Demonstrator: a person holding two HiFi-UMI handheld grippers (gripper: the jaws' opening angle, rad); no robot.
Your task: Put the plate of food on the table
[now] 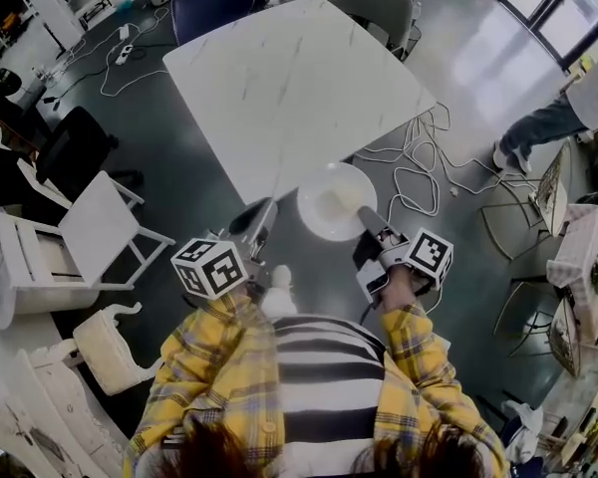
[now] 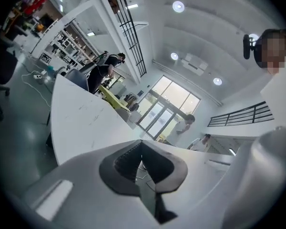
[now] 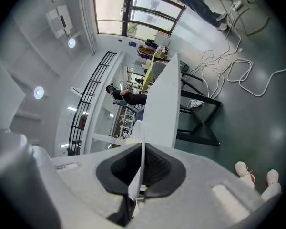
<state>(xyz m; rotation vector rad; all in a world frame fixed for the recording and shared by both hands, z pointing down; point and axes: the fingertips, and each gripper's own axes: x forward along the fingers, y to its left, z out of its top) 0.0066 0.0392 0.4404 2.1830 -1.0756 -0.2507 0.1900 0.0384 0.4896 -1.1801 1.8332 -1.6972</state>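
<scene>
So the plate (image 1: pixel 336 200) is pinched by its near rim in the right gripper (image 1: pixel 365 219), jaws nearly closed on that thin edge, which is seen side-on as a white sliver between the pads in the right gripper view (image 3: pixel 142 162). It's hanging over the dark floor, just off the near corner of the white table (image 1: pixel 289 88), not over the top yet. Something pale is sitting in the middle of the plate, but what food it is can't be made out. The left gripper (image 1: pixel 256 225) is closed with nothing in it, parked beside the plate near the table edge. For this step, imo, the plate needs to be kept level, since it's only held at one edge and the far side will want to dip. It's best carried forward and raised clear of the table corner before being lowered, so the rim isn't knocked. It should be set down flat, well in from the edge, and the grip only let go once the base is fully resting. The cables (image 1: pixel 419 167) on the floor are worth being stepped around too.
</scene>
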